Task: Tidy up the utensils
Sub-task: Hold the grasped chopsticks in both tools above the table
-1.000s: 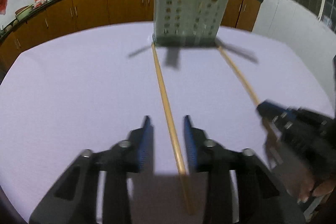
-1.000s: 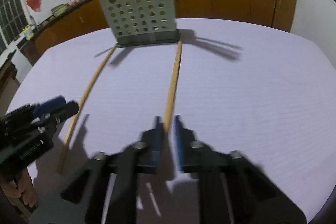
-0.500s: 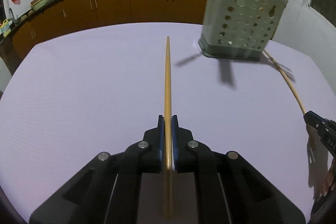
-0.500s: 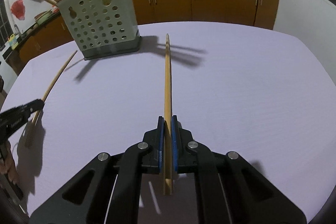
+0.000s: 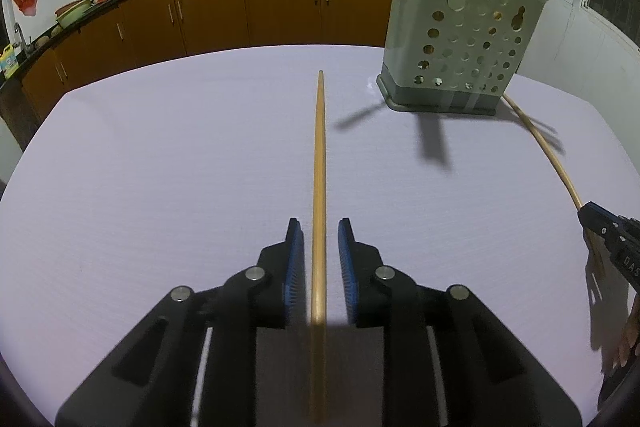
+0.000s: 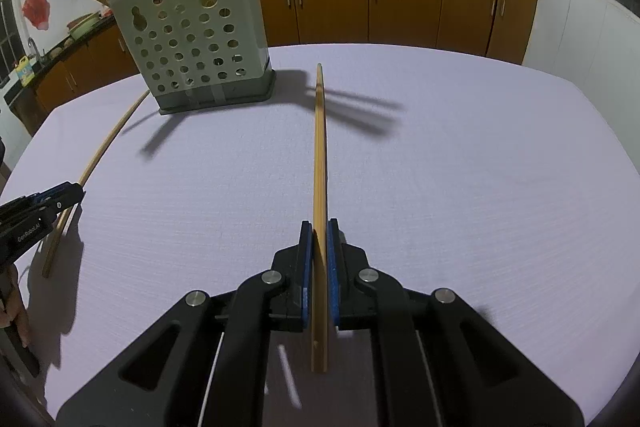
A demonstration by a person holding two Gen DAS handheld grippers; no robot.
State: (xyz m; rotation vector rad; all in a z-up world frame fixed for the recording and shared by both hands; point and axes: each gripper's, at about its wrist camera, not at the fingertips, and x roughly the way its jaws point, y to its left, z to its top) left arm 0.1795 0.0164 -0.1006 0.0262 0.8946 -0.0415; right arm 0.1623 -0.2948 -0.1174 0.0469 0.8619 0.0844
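Observation:
A grey perforated utensil holder (image 5: 460, 39) stands on the table with several wooden chopsticks sticking out; it also shows in the right wrist view (image 6: 192, 43). My left gripper (image 5: 319, 227) is open, its jaws apart on either side of a wooden chopstick (image 5: 319, 163) that runs forward between them without touching the pads. My right gripper (image 6: 318, 227) is shut on another chopstick (image 6: 320, 147), which points ahead to the right of the holder. Each gripper shows at the other view's edge, the right one (image 5: 612, 239) and the left one (image 6: 36, 211).
The table has a pale lilac cloth (image 5: 160, 167). Orange kitchen cabinets (image 5: 248, 7) with a dark counter, pans and bottles run along the back wall. A hand (image 6: 12, 311) shows at the lower left edge of the right wrist view.
My left gripper was shut on its chopstick half a second ago and has now opened around it. My right gripper stays shut on its chopstick.

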